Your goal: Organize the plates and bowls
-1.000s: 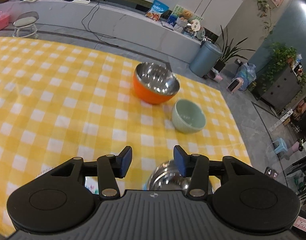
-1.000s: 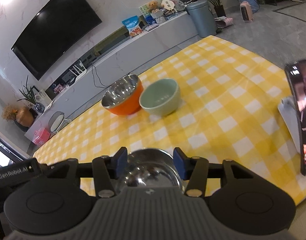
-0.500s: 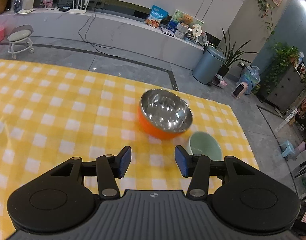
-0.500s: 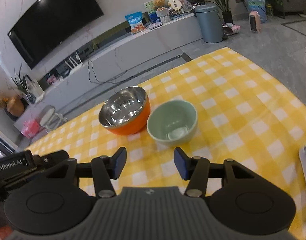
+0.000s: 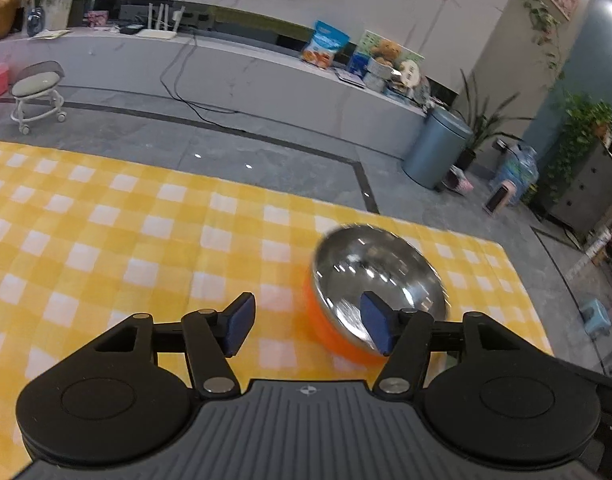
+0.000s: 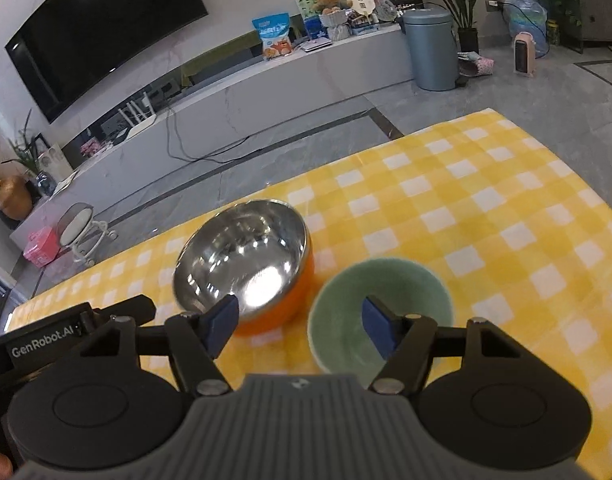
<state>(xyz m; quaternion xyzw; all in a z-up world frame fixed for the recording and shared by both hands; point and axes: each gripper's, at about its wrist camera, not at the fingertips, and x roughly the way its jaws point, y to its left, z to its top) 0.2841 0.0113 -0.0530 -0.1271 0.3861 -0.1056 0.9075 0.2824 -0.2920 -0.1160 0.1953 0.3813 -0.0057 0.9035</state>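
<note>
Left gripper wide apart, just opening, holding nothing, perhaps over the blurred orange bowl. Right gripper likewise, at the green bowl.

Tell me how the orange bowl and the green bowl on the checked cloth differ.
The orange bowl has a shiny steel lining that mirrors the room; the green bowl is matte pale green inside and out. The orange bowl looks wider and sits farther from the camera, while the green bowl lies nearer, partly behind the right tool. Both stand upright, look empty, and sit side by side on the yellow checked cloth.
</note>
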